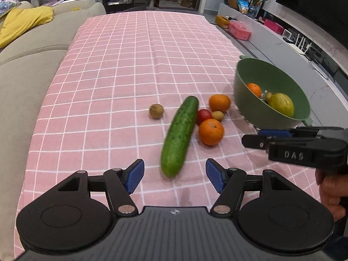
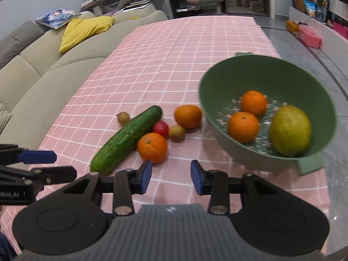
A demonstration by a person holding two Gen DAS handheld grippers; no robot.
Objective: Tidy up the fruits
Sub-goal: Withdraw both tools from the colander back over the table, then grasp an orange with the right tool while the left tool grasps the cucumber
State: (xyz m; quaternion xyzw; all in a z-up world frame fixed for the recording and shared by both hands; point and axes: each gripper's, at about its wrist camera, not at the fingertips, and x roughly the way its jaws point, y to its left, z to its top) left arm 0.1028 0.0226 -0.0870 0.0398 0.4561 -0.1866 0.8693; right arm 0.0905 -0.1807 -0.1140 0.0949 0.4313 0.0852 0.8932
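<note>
A green cucumber (image 1: 179, 136) (image 2: 127, 139) lies on the pink checked tablecloth (image 1: 121, 69). Beside it lie two oranges (image 1: 211, 131) (image 1: 219, 102), a red tomato (image 1: 203, 115) and two small brown fruits (image 1: 156, 111) (image 1: 218, 115). A green colander bowl (image 1: 256, 74) (image 2: 282, 74) at the right holds two oranges (image 2: 243, 126) (image 2: 253, 102) and a yellow-green mango (image 2: 290, 130). My left gripper (image 1: 174, 175) is open and empty, just in front of the cucumber's near end. My right gripper (image 2: 171, 177) is open and empty, near the closest orange (image 2: 152, 147).
A beige sofa (image 1: 26, 65) with a yellow cushion (image 1: 24, 21) runs along the table's left side. A grey counter with boxes (image 1: 239, 29) and a router lies to the right. The colander stands near the table's right edge.
</note>
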